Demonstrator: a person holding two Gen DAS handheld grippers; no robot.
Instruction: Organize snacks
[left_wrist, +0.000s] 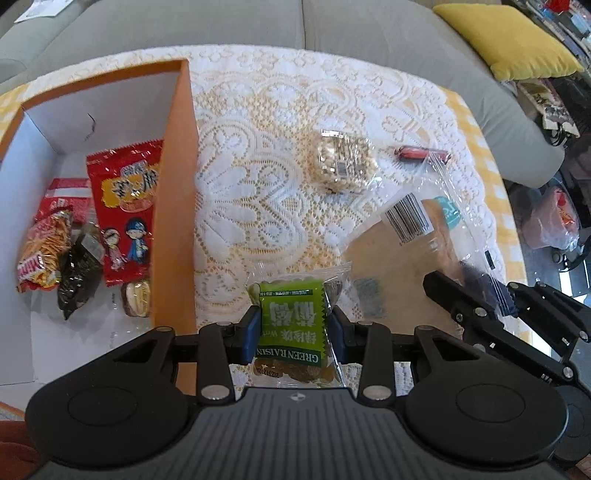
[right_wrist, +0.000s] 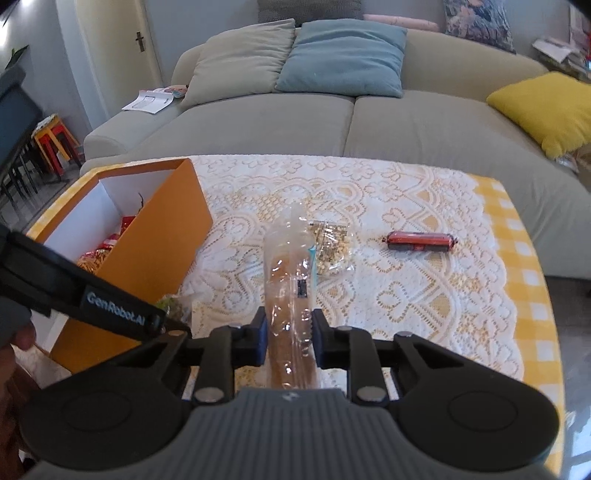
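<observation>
Left tongs (left_wrist: 294, 328): blue pads clamped on green raisin packet (left_wrist: 291, 334), held just right of the box wall.
Right tongs (right_wrist: 289, 339): pinched on clear plastic bag (right_wrist: 291, 295) with brown contents; bag sticks out toward 12 o'clock, above the tabletop (right_wrist: 424, 295).
Orange box (left_wrist: 177, 206): at 9 o'clock on the lace cloth, open-topped; holds red cartoon packet (left_wrist: 125, 210), noodle snack packet (left_wrist: 44, 254), dark packet (left_wrist: 79, 277).
Puffed grain packet (left_wrist: 343, 162): at 12 o'clock, mid-tabletop.
Red sausage stick (right_wrist: 421, 240): at 1 o'clock, apart from the grain packet.
</observation>
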